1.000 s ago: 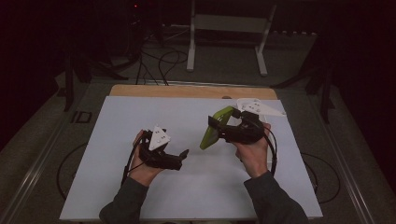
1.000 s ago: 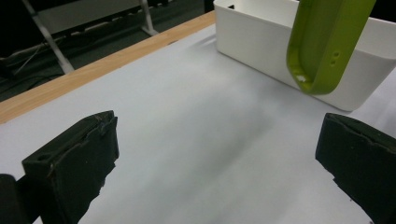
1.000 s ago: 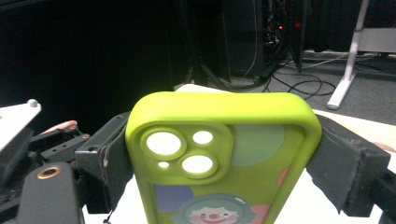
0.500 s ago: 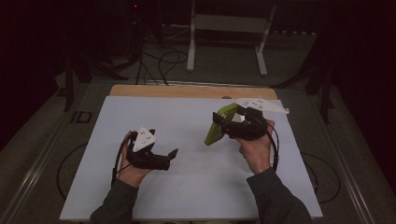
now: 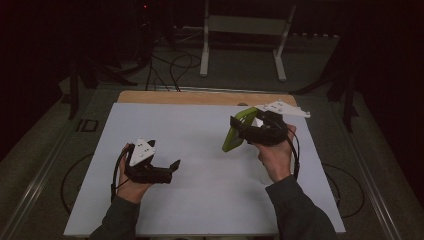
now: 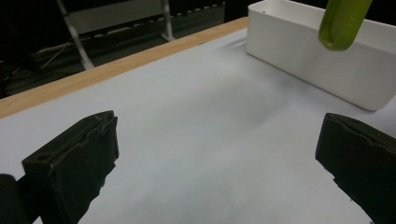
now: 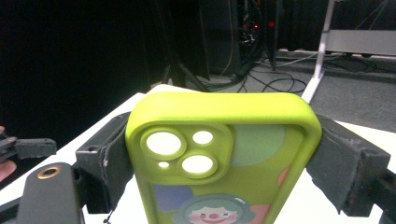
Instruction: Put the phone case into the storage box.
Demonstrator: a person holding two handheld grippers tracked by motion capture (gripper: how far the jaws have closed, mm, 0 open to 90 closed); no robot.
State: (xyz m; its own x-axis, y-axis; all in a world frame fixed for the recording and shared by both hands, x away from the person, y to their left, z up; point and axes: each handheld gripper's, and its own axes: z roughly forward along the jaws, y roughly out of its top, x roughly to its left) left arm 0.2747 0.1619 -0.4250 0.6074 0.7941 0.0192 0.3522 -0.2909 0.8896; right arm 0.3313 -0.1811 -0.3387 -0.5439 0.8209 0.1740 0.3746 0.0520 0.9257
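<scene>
Gripping a lime-green clown-printed phone case (image 7: pixel 224 158).

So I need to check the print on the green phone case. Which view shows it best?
The right gripper view: the phone case faces the camera, with its camera cutouts and clown face plain. The high view shows it edge-on; the left gripper view catches one end.

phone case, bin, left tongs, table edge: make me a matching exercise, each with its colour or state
Things:
1. phone case
2. bin
3. left tongs
4. table edge

Colour or state:
a. bare wood
b. open, holding nothing
c. white
d. green, clamped in the right tongs

Pairs: 1-d, 2-c, 3-b, 4-a
</scene>
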